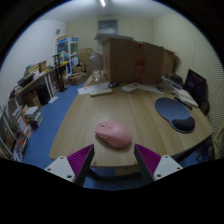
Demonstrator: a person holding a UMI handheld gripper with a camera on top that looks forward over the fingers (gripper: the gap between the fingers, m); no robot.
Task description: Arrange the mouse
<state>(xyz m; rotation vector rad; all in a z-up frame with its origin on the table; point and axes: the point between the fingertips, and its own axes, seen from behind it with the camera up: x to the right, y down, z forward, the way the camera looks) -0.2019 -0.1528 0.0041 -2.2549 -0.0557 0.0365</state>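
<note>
A pink mouse (113, 133) lies on the wooden table (90, 115), just ahead of my fingers and about midway between them. My gripper (113, 157) is open; its magenta pads (78, 160) stand wide apart on either side, and nothing is held. A dark blue mouse pad (174, 113) with a black wrist rest lies on the table to the right, beyond the mouse.
A keyboard (184, 97) and a dark monitor (196, 85) stand at the right side of the table. Papers (100, 90) lie at the far edge. Cardboard boxes (135, 60) stand behind the table. Shelves and clutter (35, 85) line the left wall over a blue floor.
</note>
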